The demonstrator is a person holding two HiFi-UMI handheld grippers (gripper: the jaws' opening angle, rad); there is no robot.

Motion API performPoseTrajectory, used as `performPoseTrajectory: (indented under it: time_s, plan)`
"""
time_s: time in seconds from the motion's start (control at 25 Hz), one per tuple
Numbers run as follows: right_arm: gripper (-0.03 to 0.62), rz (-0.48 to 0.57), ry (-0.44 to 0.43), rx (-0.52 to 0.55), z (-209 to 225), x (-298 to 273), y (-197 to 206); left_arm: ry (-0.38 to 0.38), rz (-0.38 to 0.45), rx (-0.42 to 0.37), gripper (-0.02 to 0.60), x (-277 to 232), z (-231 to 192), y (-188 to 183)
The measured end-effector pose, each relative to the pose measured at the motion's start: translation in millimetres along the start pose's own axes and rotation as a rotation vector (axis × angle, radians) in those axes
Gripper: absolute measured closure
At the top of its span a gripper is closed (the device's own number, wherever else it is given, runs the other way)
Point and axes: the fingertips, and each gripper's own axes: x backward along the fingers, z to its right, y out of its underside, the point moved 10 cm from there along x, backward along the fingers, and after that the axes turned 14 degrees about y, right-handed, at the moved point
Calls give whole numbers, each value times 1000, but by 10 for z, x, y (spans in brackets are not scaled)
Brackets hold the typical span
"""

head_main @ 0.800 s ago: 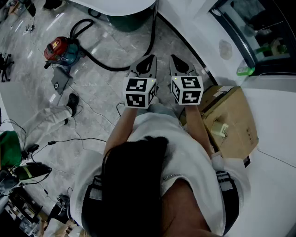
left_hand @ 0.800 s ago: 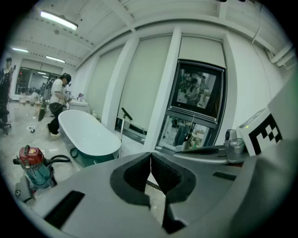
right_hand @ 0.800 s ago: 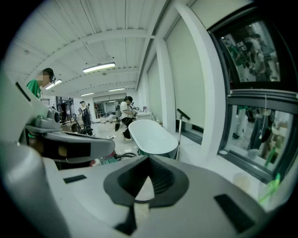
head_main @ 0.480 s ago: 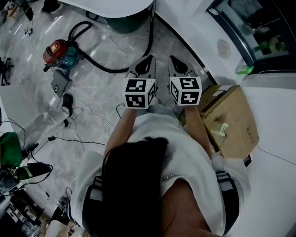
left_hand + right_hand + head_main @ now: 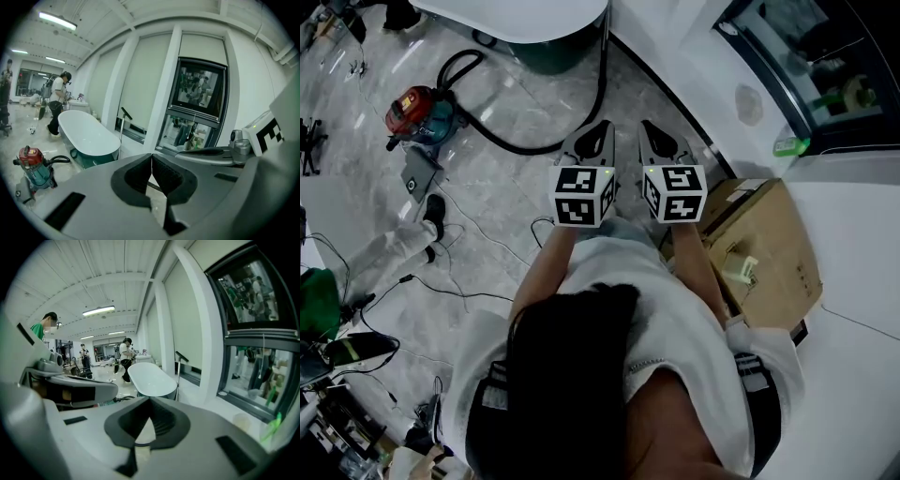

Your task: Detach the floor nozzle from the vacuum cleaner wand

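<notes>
A red and teal canister vacuum (image 5: 411,108) stands on the marble floor at the far left and also shows as the vacuum (image 5: 33,171). Its black hose (image 5: 520,142) curves right, then runs straight up past the bathtub. A flat grey piece (image 5: 420,172) lies beside the canister; I cannot tell whether it is the floor nozzle. A thin rod with a black head (image 5: 123,125) stands by the wall behind the tub. My left gripper (image 5: 598,131) and right gripper (image 5: 654,131) hover side by side in front of my chest, far from the vacuum, both shut and empty.
A white bathtub with a teal underside (image 5: 553,23) stands ahead. A cardboard box (image 5: 773,246) sits on the floor at the right, next to a white ledge. Cables (image 5: 459,281) trail over the floor. Someone's leg and black shoe (image 5: 431,208) are at the left. People stand in the far room.
Both grippers stay side by side and shut. The view has drifted slightly, and the bystander's shoe has shifted a little to the left.
</notes>
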Motion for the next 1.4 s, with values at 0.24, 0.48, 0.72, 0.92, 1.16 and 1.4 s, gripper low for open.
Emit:
performPoseTrajectory:
  time_s: [0.24, 0.48, 0.72, 0.92, 1.16, 1.4]
  plan:
    - [579, 3, 42, -52, 227, -24, 12, 0, -4, -1, 578, -155, 20, -38]
    - [579, 8, 47, -53, 345, -145, -14, -3, 12, -19, 578, -342, 5, -111]
    - [579, 19, 44, -42, 334, -358, -63, 0, 20, -24, 578, -475, -140, -150]
    - [579, 11, 25, -33, 322, -621, -123, -11, 12, -1, 578, -617, -335, -174]
    - [579, -14, 22, -38, 389, -1020, -257, -13, -10, 21, 578, -901, -624, -309]
    - [579, -26, 37, -36, 442, -1503, -535, -10, -6, 11, 578, -1235, -1013, -607]
